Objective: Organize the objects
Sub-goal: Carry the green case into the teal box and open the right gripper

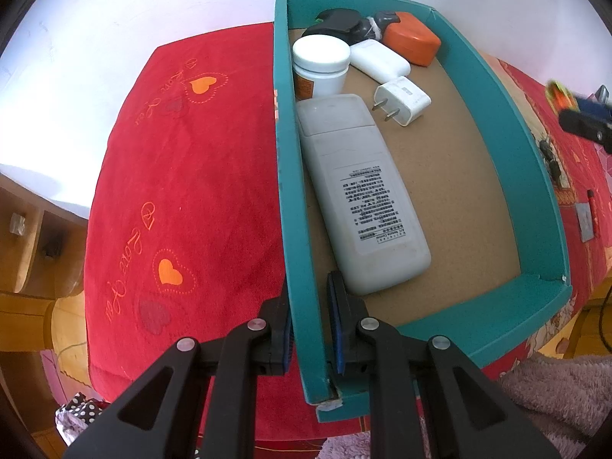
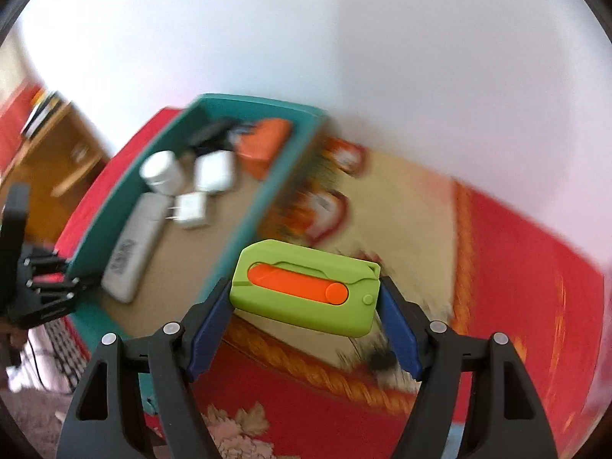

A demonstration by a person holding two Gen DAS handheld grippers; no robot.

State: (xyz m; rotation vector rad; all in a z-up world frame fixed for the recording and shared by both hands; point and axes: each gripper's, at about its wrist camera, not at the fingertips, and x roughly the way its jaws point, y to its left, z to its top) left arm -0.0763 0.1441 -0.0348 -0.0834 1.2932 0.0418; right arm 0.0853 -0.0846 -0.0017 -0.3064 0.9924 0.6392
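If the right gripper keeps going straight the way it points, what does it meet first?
Probably the patterned bedspread just beside the teal box, not the box's inside. The right gripper holds a green cutter; blur makes depth uncertain.

Red patterned bedspread (image 2: 516, 267), teal box (image 1: 497, 122), red cushion (image 1: 183, 191)

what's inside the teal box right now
Inside the teal box: a grey remote, white jar, white plug, white case, orange case and a partly hidden black item.
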